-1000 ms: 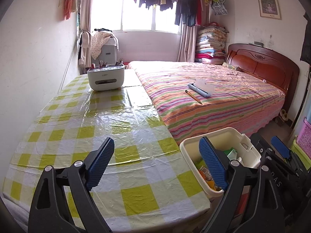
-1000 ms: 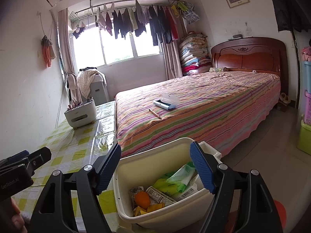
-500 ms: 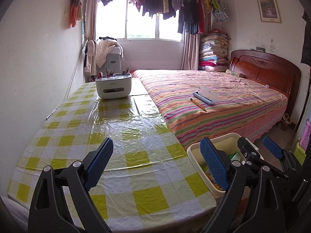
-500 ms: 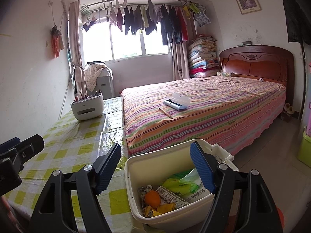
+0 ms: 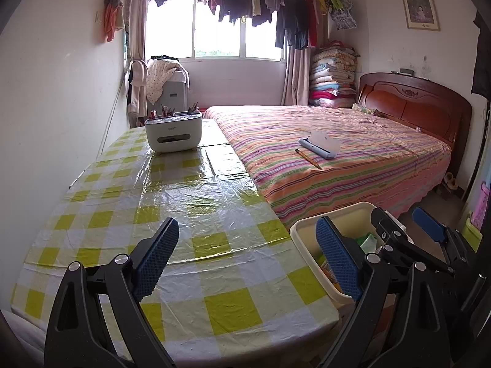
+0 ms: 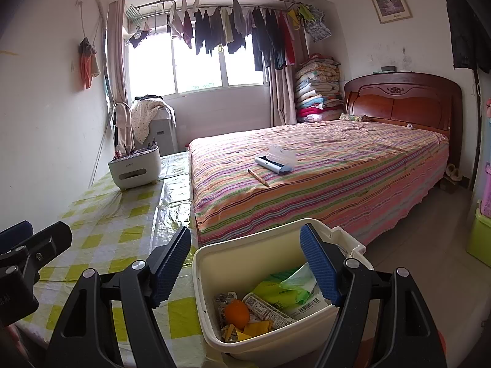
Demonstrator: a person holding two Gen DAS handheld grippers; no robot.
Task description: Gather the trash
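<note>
In the left wrist view, the left tongs stand apart with nothing between them, above the counter with its yellow checked plastic cover. The counter's near part is bare of litter; only a white organizer box stands at 12 o'clock. The cream trash bin is at 3 o'clock, just beside the counter edge, and the right tongs hang over it.

In the right wrist view, the right tongs are also apart and empty, over the open bin. Inside the bin, at 6 o'clock, lie an orange, yellow scraps, a printed wrapper and a green plastic bag. On the bed, at 12 o'clock, lie a pen and a blue case.

The trash looks light and soft; I judge the wrappers and bag crumple easily and may slip, so a pinch on a folded edge is best. The orange is round and can roll, so it needs hold across the middle.
</note>
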